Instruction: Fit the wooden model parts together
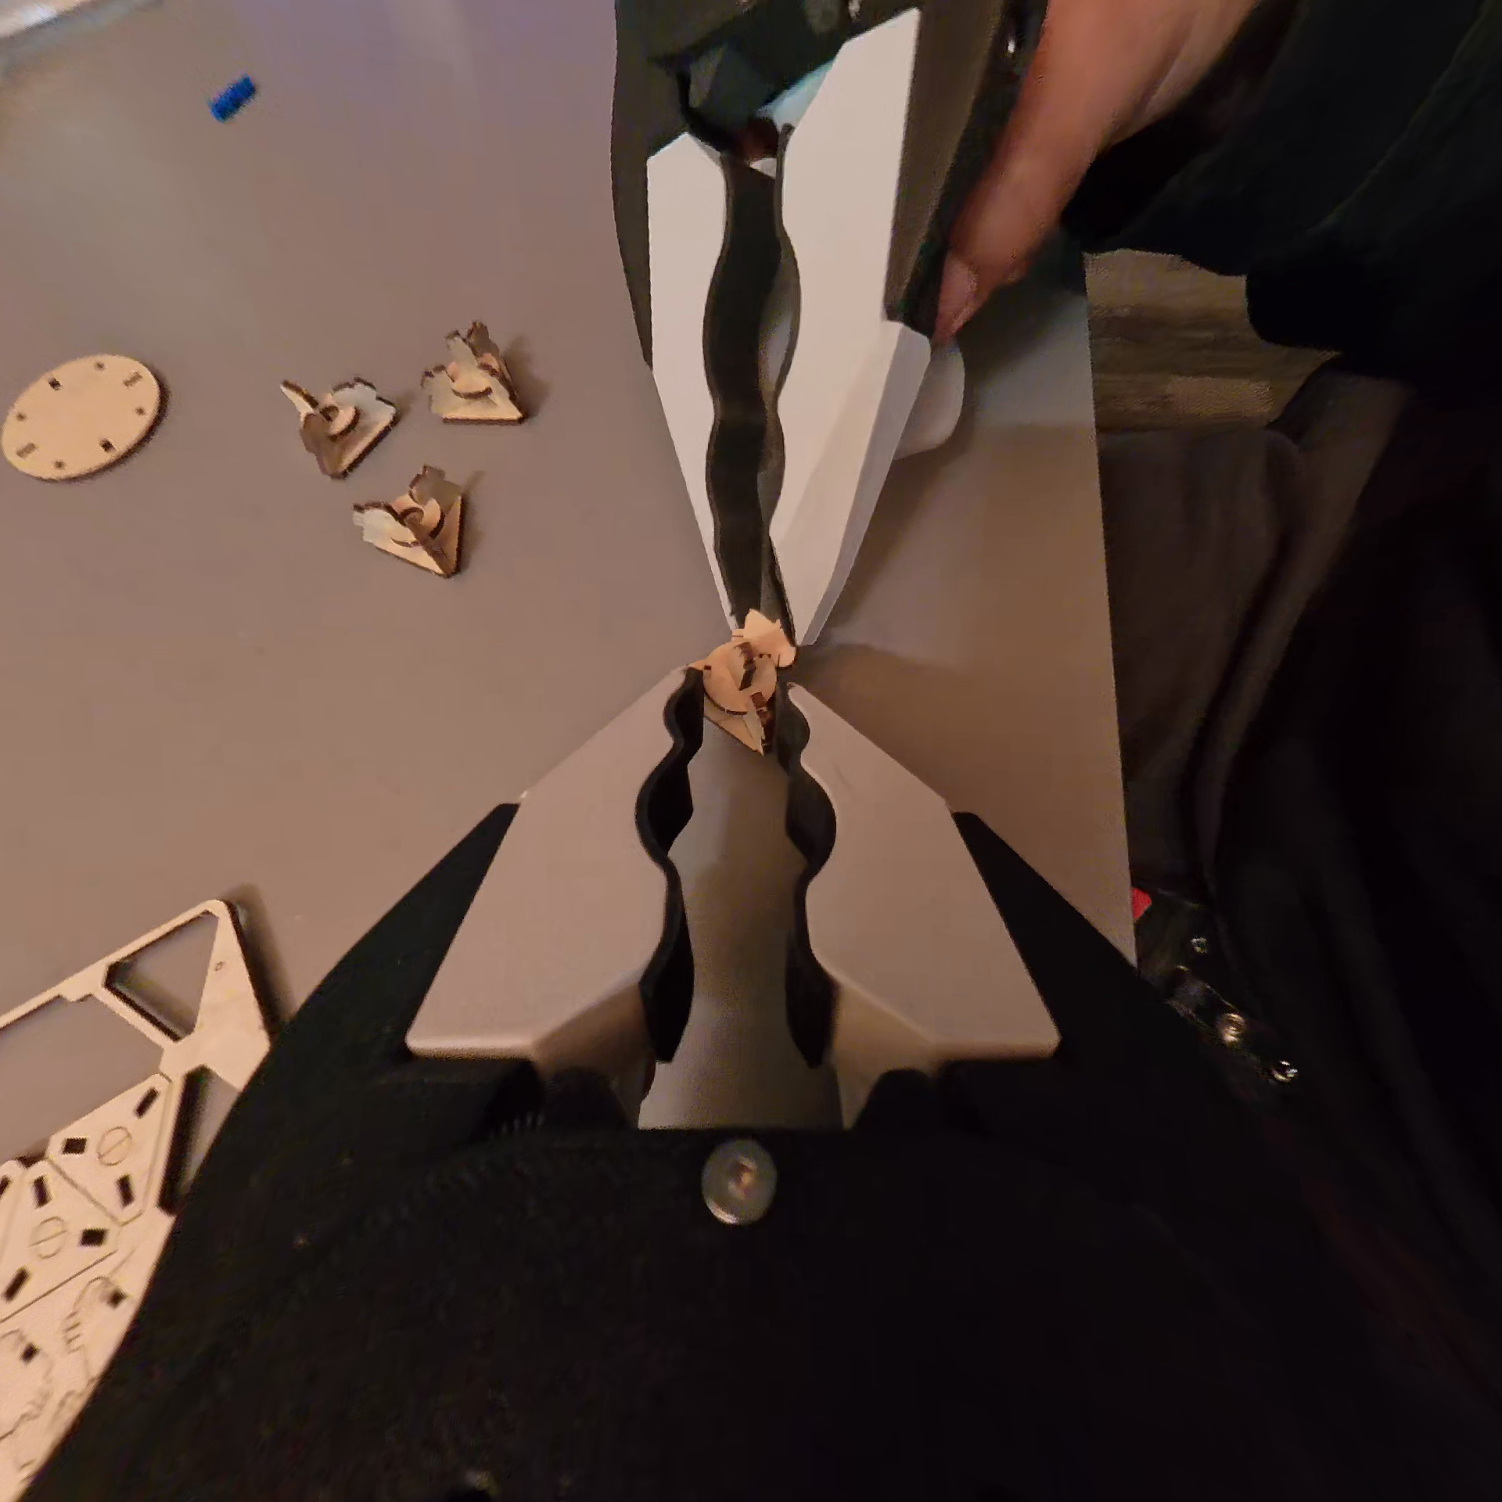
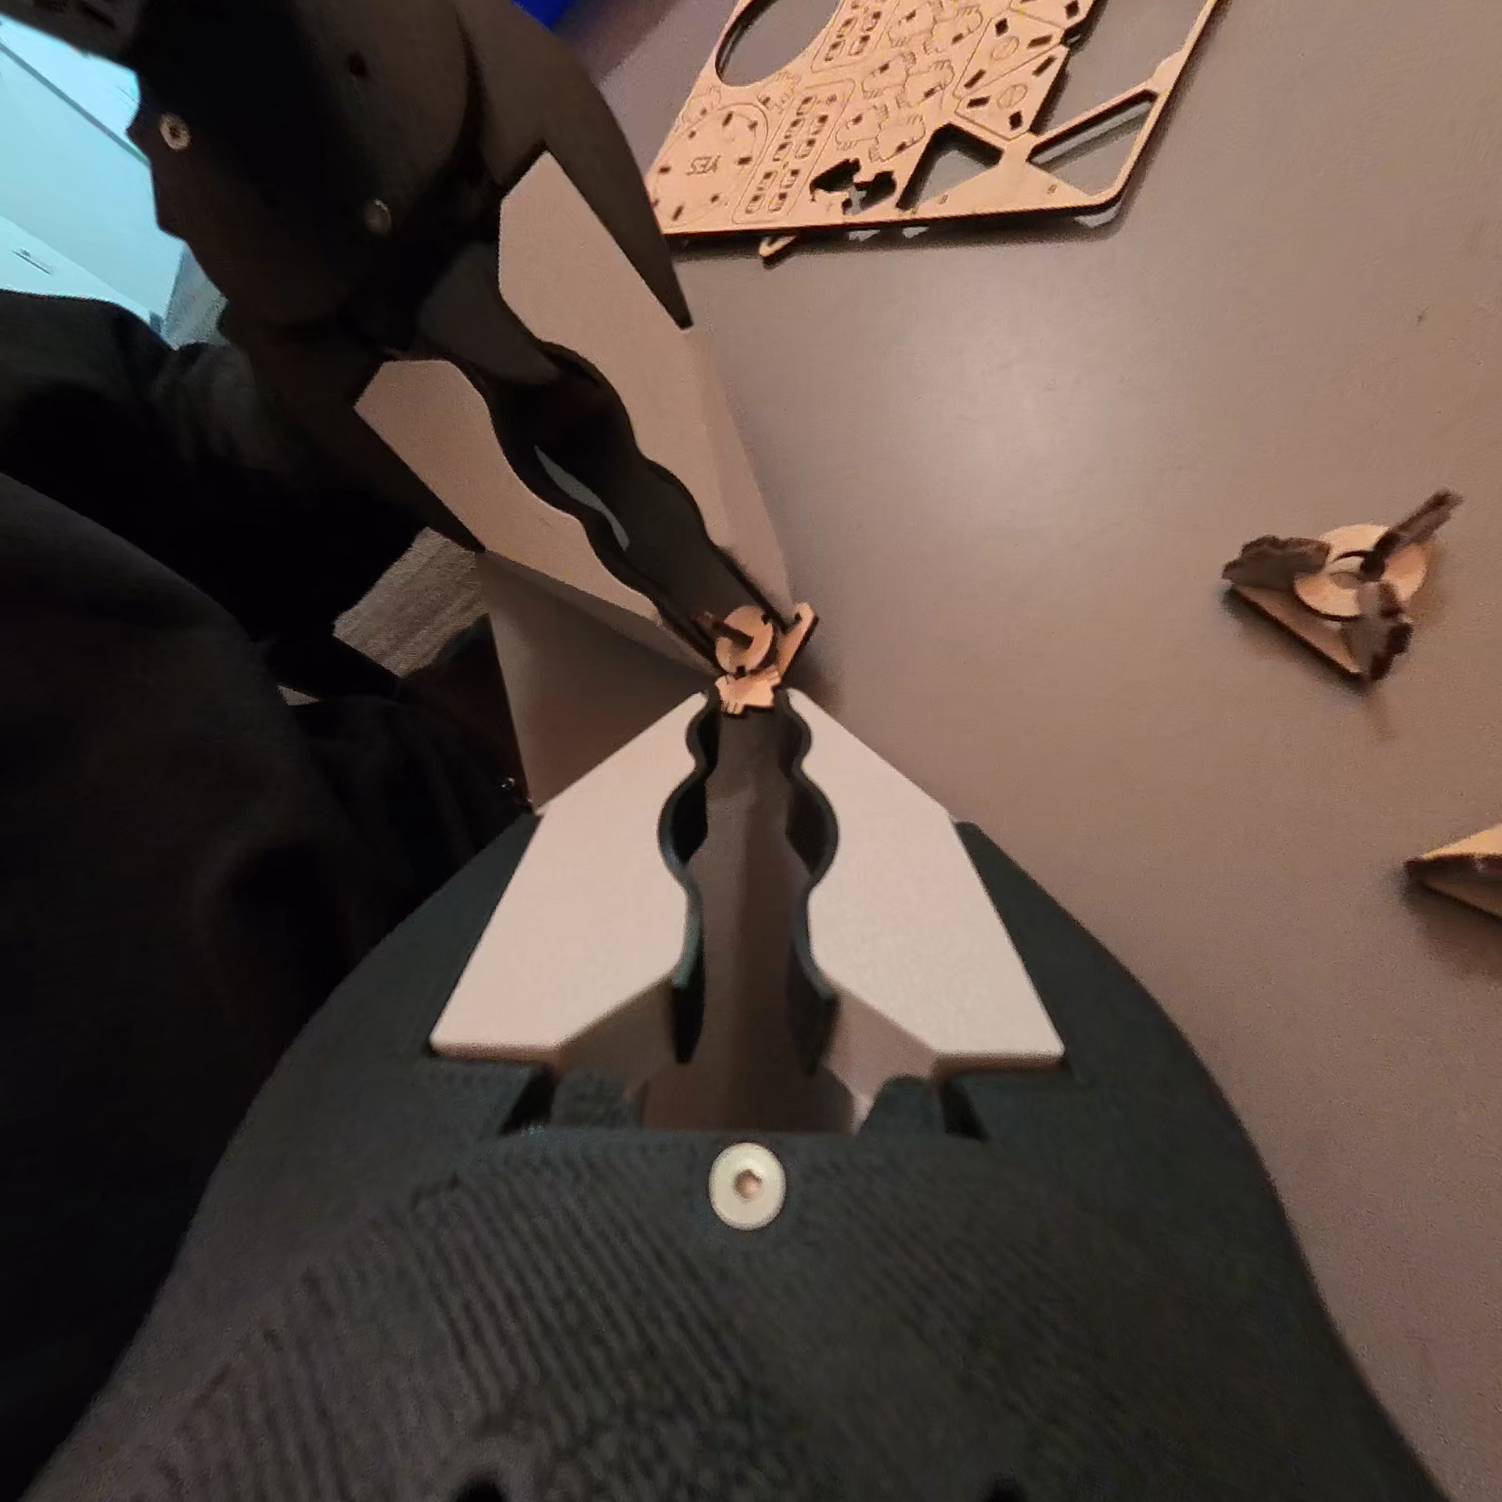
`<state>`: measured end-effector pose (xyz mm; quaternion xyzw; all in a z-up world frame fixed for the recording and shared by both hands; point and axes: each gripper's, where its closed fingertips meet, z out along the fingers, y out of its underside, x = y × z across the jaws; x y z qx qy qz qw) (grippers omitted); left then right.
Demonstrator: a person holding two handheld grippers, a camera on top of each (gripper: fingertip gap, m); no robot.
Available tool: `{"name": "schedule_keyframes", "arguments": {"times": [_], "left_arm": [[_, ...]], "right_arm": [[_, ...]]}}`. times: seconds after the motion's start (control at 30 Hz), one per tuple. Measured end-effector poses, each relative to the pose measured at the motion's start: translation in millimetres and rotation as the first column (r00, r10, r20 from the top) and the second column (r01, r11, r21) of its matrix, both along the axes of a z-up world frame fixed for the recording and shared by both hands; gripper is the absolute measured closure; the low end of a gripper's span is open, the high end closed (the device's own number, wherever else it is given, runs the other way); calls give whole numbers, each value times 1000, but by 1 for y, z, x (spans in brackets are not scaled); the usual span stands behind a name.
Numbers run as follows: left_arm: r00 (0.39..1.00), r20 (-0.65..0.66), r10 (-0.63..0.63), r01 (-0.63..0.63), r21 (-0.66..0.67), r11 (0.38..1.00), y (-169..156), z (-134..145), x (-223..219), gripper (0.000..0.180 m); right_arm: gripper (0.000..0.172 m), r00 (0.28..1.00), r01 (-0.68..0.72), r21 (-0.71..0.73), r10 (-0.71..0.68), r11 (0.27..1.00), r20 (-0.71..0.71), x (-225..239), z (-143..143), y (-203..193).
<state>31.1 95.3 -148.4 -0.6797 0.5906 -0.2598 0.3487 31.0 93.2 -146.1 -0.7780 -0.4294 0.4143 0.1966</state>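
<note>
— Off at nine o'clock in the left wrist view?

— A flat wooden disc (image 1: 83,417) with small slots round its rim, lying on the grey table (image 1: 325,691). Further right, three small wooden assemblies (image 1: 410,451), each a triangular base with a round washer and upright cut-outs slotted in. At eleven o'clock, a tiny blue block (image 1: 232,98). At seven o'clock, a laser-cut plywood sheet (image 1: 106,1138), pale, with dark burnt edges and empty triangular holes.

— And in the middle?

— Left gripper (image 1: 740,699), clamped on a fourth small wooden assembly (image 1: 744,691), held up off the table: black wavy pads pressing its triangular base from both sides. Same build as the others, disc on top, thin scalloped tabs sticking out.

— Anything in the way?

— Right gripper (image 1: 760,622), coming in from twelve o'clock, tip to tip with the left one, blocking the table behind. A hand (image 1: 1048,162) and dark sleeve at one o'clock.

— From the right wrist view?

— Dark clothing at nine o'clock, the left gripper (image 2: 748,630) reaching down from eleven. At centre, the right gripper (image 2: 752,699) pinched shut on a pale scalloped tab (image 2: 748,691) of that assembly (image 2: 752,642). Plywood sheet (image 2: 894,106) at twelve to one o'clock, another finished assembly (image 2: 1341,585) at three, a further one cut off by the frame edge below it (image 2: 1463,878).
</note>
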Motion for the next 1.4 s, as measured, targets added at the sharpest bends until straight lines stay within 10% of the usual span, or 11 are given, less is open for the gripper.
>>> {"name": "schedule_keyframes", "arguments": {"times": [0.8,1.4], "left_arm": [[997,31,65,-71,293,953,10,23,-1,165],[997,-34,74,-68,137,988,13,-1,-5,163]], "right_arm": [[171,912,22,-387,-178,922,-370,0,30,14],[171,946,90,-300,-176,950,-273,4,16,20]]}}
